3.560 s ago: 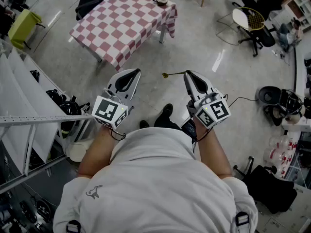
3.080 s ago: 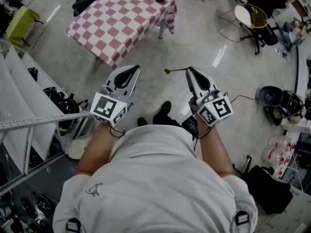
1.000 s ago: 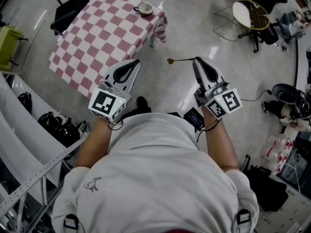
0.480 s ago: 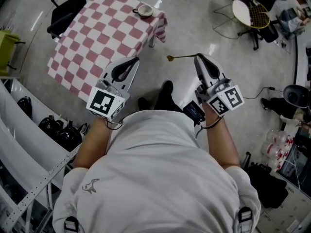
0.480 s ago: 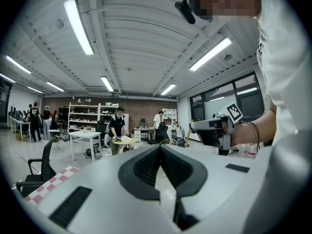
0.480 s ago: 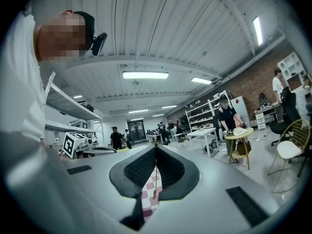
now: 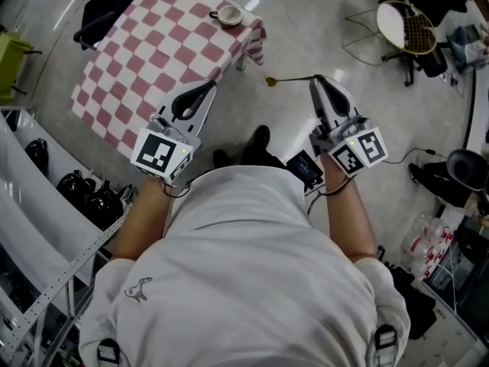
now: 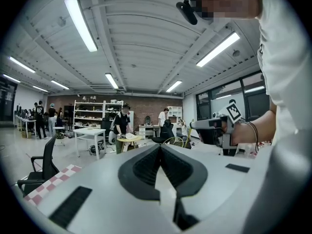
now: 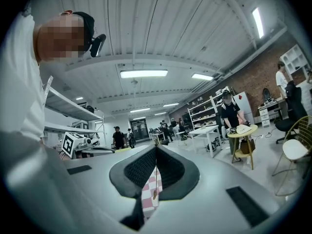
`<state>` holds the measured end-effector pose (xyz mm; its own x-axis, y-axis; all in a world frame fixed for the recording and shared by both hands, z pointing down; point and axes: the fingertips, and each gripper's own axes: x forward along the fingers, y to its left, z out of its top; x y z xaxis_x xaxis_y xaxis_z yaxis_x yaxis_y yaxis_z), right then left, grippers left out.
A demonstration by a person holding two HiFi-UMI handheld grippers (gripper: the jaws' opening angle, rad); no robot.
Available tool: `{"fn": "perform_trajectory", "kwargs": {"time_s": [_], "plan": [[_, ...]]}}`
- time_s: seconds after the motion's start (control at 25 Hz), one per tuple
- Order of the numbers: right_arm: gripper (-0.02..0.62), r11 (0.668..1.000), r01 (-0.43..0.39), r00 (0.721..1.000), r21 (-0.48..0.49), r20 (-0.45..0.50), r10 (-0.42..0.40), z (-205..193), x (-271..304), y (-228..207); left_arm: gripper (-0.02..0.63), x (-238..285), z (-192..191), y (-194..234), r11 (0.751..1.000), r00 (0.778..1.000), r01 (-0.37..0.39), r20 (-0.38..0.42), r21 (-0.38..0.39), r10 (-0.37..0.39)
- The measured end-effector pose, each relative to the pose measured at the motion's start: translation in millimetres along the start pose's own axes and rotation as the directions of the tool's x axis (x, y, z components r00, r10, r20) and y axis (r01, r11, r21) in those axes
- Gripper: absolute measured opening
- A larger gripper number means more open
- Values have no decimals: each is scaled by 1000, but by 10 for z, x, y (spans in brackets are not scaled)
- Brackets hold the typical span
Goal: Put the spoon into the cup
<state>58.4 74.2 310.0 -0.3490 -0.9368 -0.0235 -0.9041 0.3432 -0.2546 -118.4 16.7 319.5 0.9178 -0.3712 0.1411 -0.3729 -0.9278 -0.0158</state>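
A cup stands near the far corner of the red-and-white checked table. My right gripper is shut on the handle end of a thin brass spoon. The spoon sticks out to the left over the floor, with its bowl at the far end. In the right gripper view the spoon hangs between the shut jaws, with checked cloth behind it. My left gripper is shut and holds nothing, over the table's near edge. In the left gripper view its jaws meet at the tip, and the right gripper shows beyond them.
A black chair stands at the table's far left. A white stool with a racket is at the upper right. Metal shelving runs along the left. Cables and gear lie on the floor at the right. Several people stand far off.
The person has stepped closer to the table, which now sits lower and nearer in the head view. Both grippers keep their pose, and the spoon stays in the right one.
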Motion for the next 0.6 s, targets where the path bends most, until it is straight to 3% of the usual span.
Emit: {"fn": "perform_trajectory", "kwargs": {"time_s": [0.6], "plan": [[32, 993, -121, 993, 6, -11, 121, 333, 294, -1141, 14, 1103, 116, 133, 992, 992, -125, -4, -7, 125]]}}
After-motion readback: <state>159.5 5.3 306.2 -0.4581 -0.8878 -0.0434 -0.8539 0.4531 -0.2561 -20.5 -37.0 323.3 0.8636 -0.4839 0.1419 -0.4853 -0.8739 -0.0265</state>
